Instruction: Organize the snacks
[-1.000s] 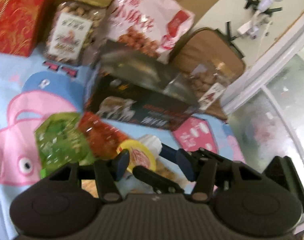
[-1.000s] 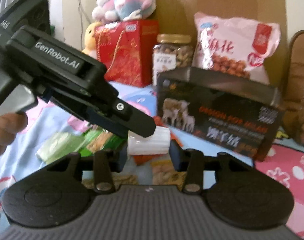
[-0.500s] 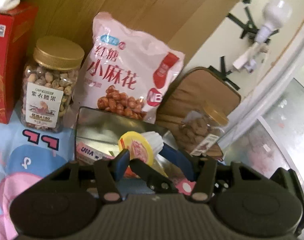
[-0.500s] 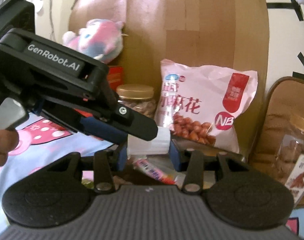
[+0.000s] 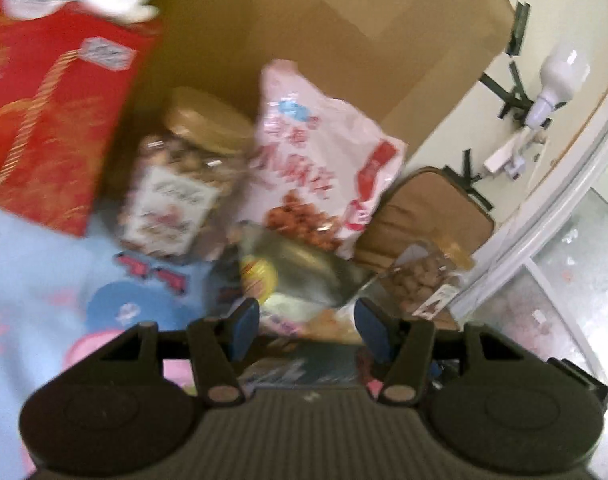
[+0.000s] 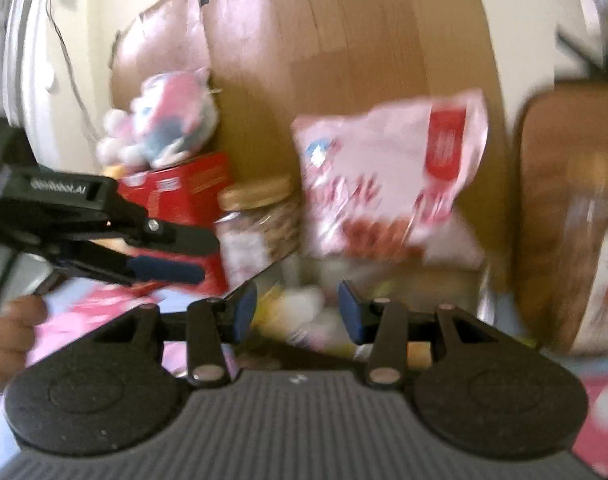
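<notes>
Both grippers hover before the pink printed snack bag (image 5: 324,168). The left gripper (image 5: 306,326) is opening, empty; the right gripper (image 6: 298,312) stands spread, empty.

cream wall (image 5: 456,112), cardboard sheet (image 5: 344,32), window (image 5: 576,264)

We see each gripper (image 5: 307,322) as black, ribbed housing with twin round domes. Blue pads (image 6: 243,314) tip its fingers; silver rivets sit behind them.
</notes>
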